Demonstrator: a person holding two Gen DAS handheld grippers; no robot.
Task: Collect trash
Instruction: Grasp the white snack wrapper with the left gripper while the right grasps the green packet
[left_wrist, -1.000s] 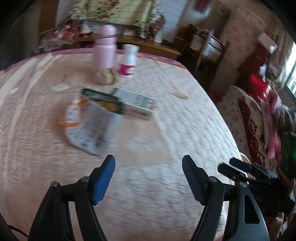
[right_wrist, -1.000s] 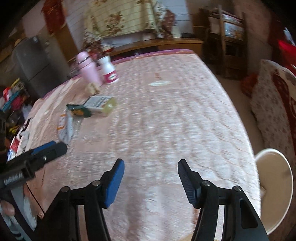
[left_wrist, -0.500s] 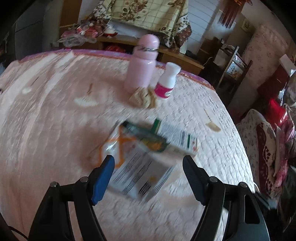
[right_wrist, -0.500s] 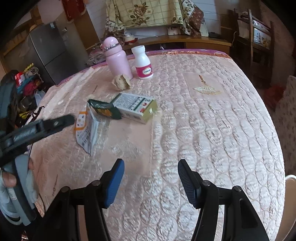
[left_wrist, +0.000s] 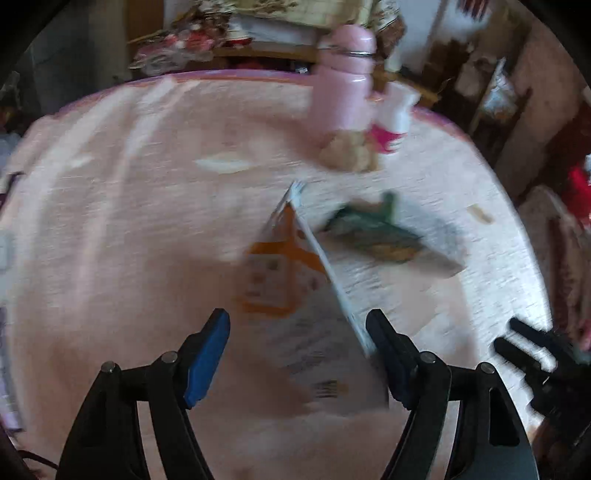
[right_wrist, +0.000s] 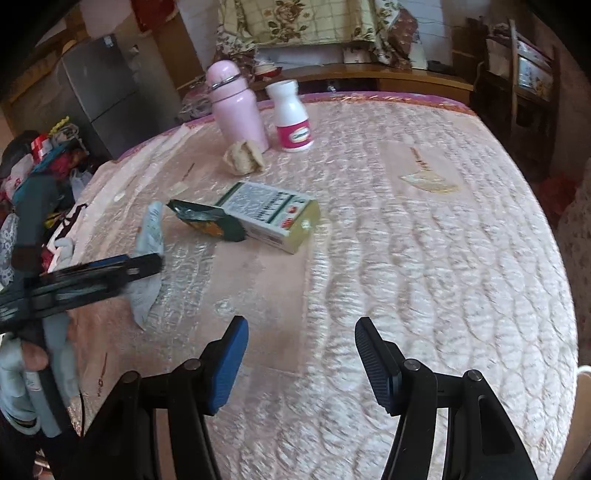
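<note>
A flat white and orange wrapper (left_wrist: 295, 295) lies on the pink quilted table cover (right_wrist: 424, 266), between the fingers of my left gripper (left_wrist: 295, 325), which is open; the pads do not press on it. Beyond it lie a dark green packet (left_wrist: 373, 236) and a white and green carton (right_wrist: 273, 214) on its side. A crumpled beige paper ball (right_wrist: 243, 157) sits by a pink bottle (right_wrist: 236, 107). My right gripper (right_wrist: 301, 332) is open over bare cloth with nothing between its fingers. In the right wrist view the left gripper (right_wrist: 147, 264) hangs over the wrapper (right_wrist: 149, 251).
A white bottle with a pink label (right_wrist: 291, 118) stands beside the pink bottle. A gloved hand (right_wrist: 22, 362) holds the left gripper. A grey fridge (right_wrist: 99, 92) and clutter stand left of the table, a wooden chair (right_wrist: 517, 74) at the far right.
My left gripper has moved forward and tilted down, so the wrapper now lies between its fingers. The right gripper came closer to the table's middle. Both kept the same opening.
</note>
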